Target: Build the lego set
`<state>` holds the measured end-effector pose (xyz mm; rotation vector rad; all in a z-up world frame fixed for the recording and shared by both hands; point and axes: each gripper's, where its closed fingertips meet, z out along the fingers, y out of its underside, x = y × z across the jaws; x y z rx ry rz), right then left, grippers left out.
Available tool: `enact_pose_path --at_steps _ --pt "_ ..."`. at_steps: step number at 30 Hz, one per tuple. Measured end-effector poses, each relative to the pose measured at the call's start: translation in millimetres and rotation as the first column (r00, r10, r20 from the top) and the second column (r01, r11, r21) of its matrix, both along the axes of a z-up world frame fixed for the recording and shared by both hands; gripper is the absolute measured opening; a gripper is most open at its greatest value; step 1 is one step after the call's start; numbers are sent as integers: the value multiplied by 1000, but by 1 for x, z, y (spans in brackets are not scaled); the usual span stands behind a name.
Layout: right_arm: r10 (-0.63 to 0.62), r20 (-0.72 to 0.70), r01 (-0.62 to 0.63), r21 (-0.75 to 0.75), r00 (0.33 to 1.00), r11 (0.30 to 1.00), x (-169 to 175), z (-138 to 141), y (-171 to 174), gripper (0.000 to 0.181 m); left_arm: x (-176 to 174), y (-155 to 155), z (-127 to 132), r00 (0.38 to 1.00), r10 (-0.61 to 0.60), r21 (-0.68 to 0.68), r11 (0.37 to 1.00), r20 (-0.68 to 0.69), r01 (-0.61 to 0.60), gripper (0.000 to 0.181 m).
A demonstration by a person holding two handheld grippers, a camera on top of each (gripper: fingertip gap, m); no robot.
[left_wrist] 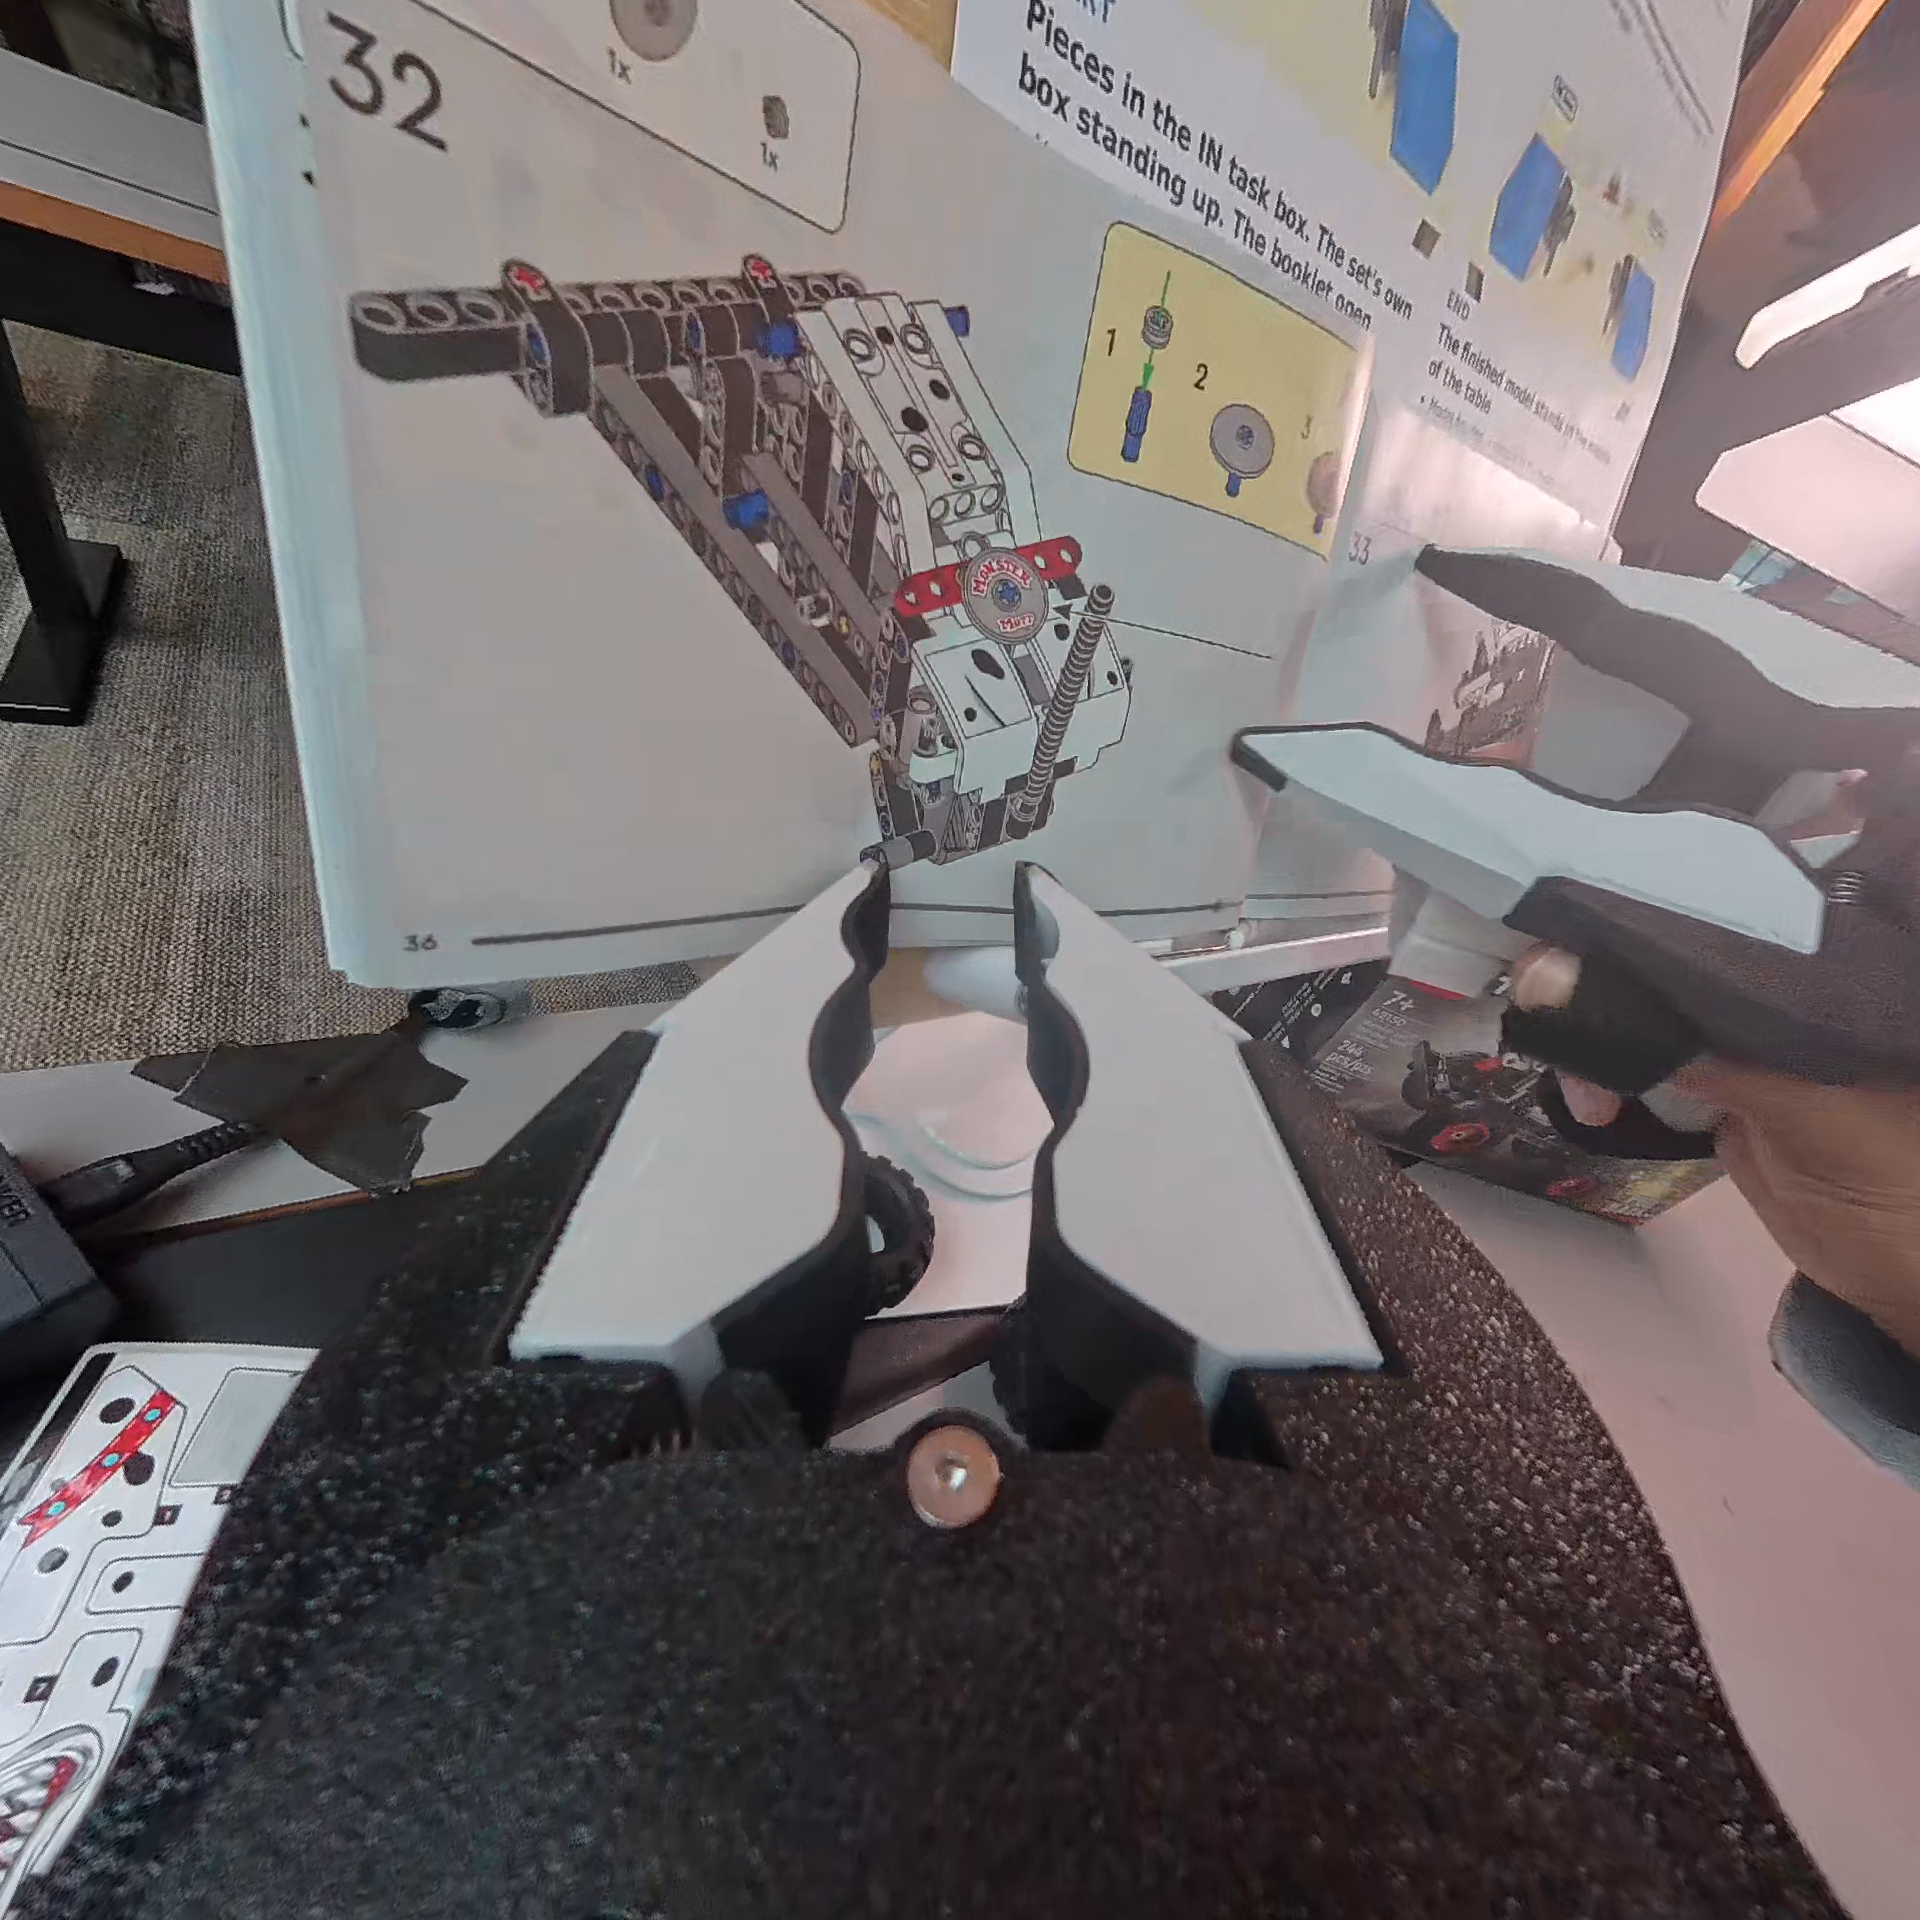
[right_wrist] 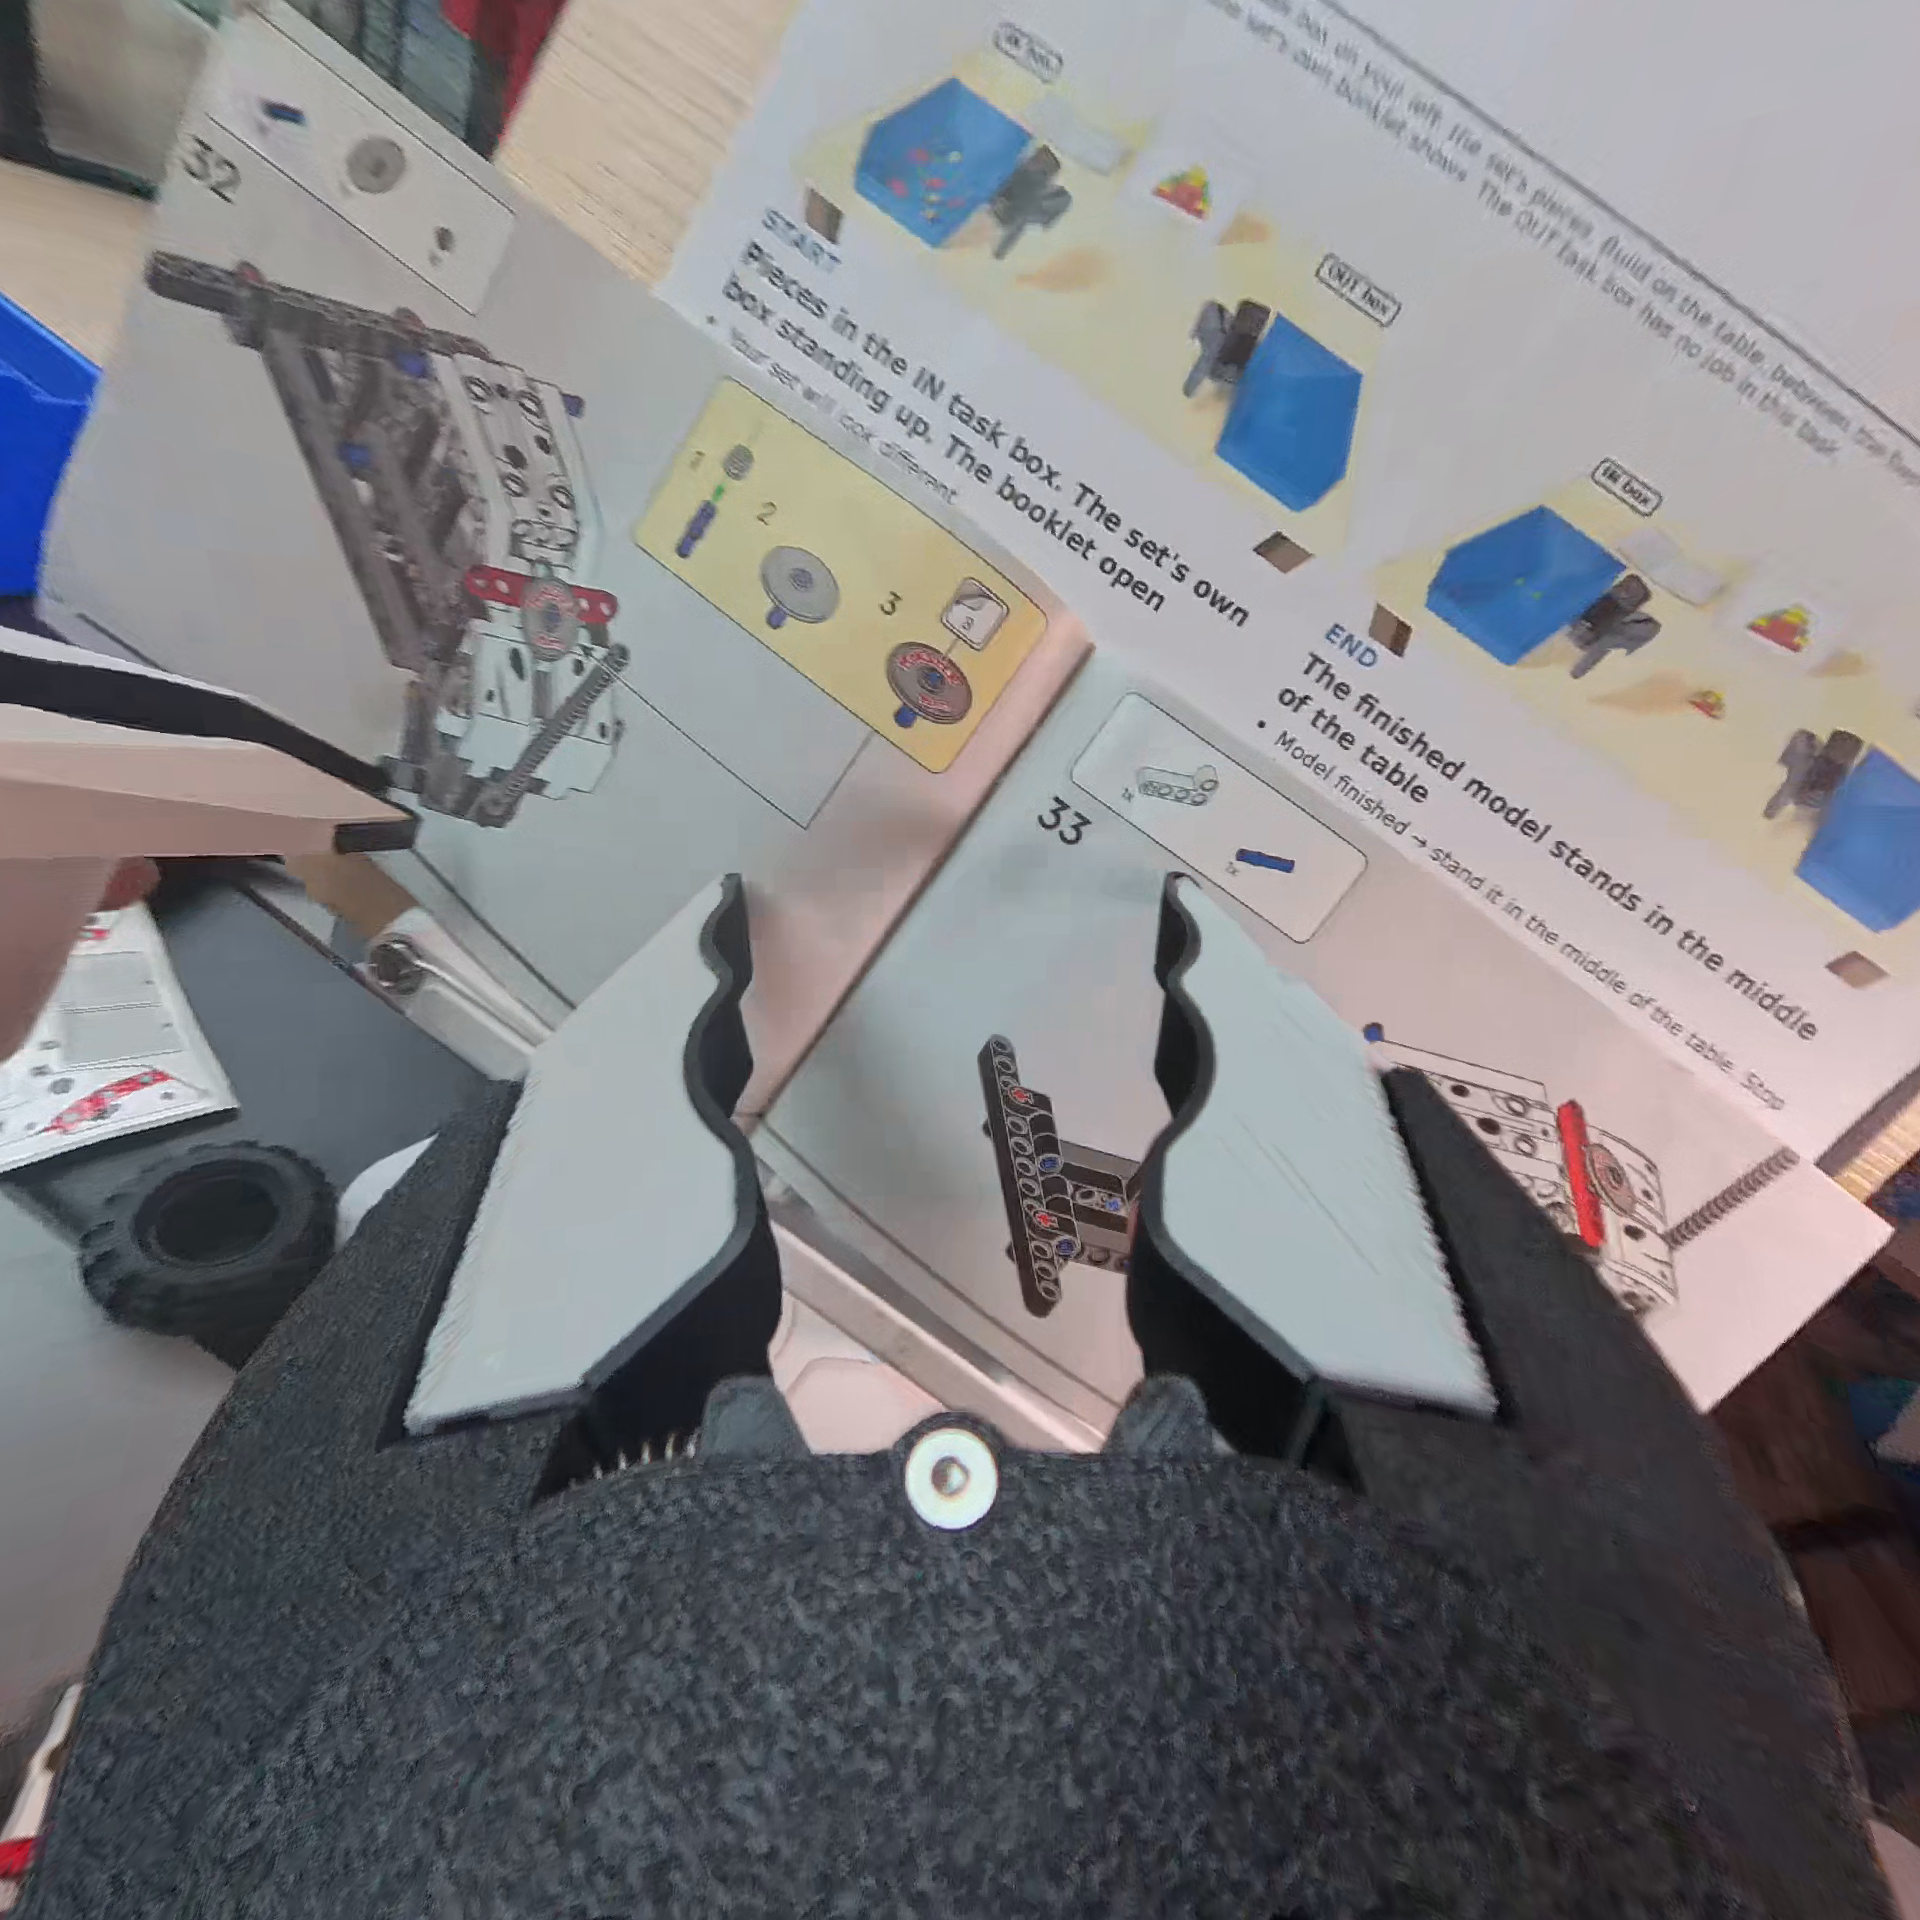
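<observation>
The open instruction booklet (left_wrist: 675, 623) stands upright on a white stand (left_wrist: 966, 1122), facing both grippers; it also shows in the right wrist view (right_wrist: 935, 987). My left gripper (left_wrist: 951, 878) is open by a narrow gap and empty, its tips pointing at the booklet's lower edge. My right gripper (right_wrist: 954, 894) is open wide and empty, pointing at the booklet's right page. It shows at the right of the left wrist view (left_wrist: 1335, 649), held by a gloved hand. A black tyre (right_wrist: 208, 1236) lies on the table at the left and peeks from behind my left finger (left_wrist: 899, 1226).
A printed task sheet (right_wrist: 1351, 416) stands behind the booklet. A sticker sheet (left_wrist: 83, 1538) lies at the lower left. The set's box (left_wrist: 1455, 1091) lies flat at the right. A blue bin (right_wrist: 31, 436) is at the far left. Grey tape (left_wrist: 312, 1101) sits on the table edge.
</observation>
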<state>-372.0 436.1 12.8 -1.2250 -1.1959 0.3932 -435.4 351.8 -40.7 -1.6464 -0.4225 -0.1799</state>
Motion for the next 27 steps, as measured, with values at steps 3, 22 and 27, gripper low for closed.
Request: enact_pose_path --at_steps 3,22,27 --pt "-88 15 87 76 996 993 -3 -5 14 86 5 -7 -2 1000 10 9 1000 6 -10 29" --pt "-65 21 63 95 998 993 9 -7 21 83 62 -9 2 940 -32 6 999 -339 37 25" --pt "-15 63 8 105 998 994 6 -7 17 83 77 20 -5 661 -326 -343 933 -675 111 18"
